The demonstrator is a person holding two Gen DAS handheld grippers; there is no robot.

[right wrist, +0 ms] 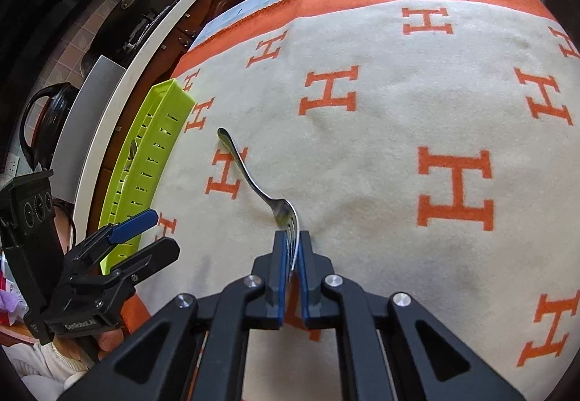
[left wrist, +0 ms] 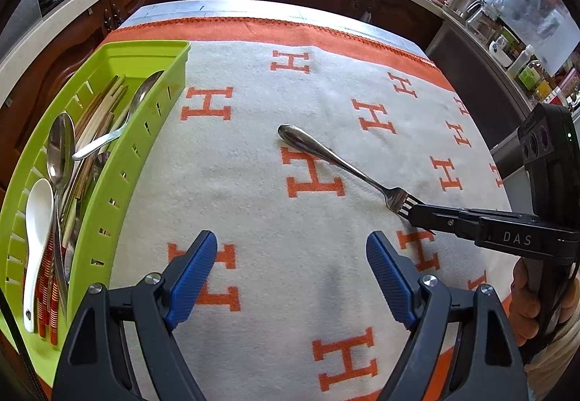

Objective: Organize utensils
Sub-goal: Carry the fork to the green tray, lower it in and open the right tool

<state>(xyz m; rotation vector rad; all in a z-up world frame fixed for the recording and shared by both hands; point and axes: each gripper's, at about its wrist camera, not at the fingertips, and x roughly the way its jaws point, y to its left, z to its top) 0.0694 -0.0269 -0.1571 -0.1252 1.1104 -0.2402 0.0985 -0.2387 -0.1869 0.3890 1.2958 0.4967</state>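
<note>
Nearest the fork [right wrist: 253,183], the right hand-held gripper [right wrist: 293,248] is clenched on its tines, the handle lying on the blanket [right wrist: 380,154] that covers the bench and pointing toward the tray [left wrist: 145,132]. Left of the fork, the left hand-held gripper [left wrist: 290,274] hangs released over bare blanket. Beyond it, the green tray holds spoons [left wrist: 61,147] and chopsticks [left wrist: 105,103]. Orange "H" letters pattern the blanket; the right gripper's body reads "DAS".

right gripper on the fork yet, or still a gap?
Touching. In the right wrist view the right gripper has both blue pads closed on the fork at its tines; the handle lies on the blanket.
</note>
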